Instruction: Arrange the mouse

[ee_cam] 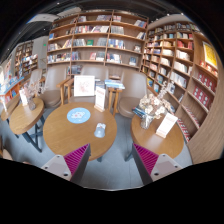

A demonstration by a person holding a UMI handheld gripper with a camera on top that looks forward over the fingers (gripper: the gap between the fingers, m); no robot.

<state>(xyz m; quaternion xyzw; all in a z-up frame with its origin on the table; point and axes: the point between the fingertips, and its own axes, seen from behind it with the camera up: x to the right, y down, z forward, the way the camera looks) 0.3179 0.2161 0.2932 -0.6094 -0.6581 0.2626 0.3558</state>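
A small grey mouse [100, 129] lies on the round wooden table [70, 138] just ahead of my fingers, near its right side. A round light-blue mouse pad [78, 115] lies at the table's middle, to the left of the mouse and farther back. My gripper [111, 160] hovers high above the floor in front of the table, open, with nothing between its magenta pads [79, 162]. The mouse sits beyond the fingertips, slightly left of the gap's centre.
A white sign [100, 98] stands at the table's far edge. A second round table [160, 140] with a white card [166, 124] stands to the right, another table [25, 115] to the left. Bookshelves [95, 42] line the walls. Grey floor lies between the tables.
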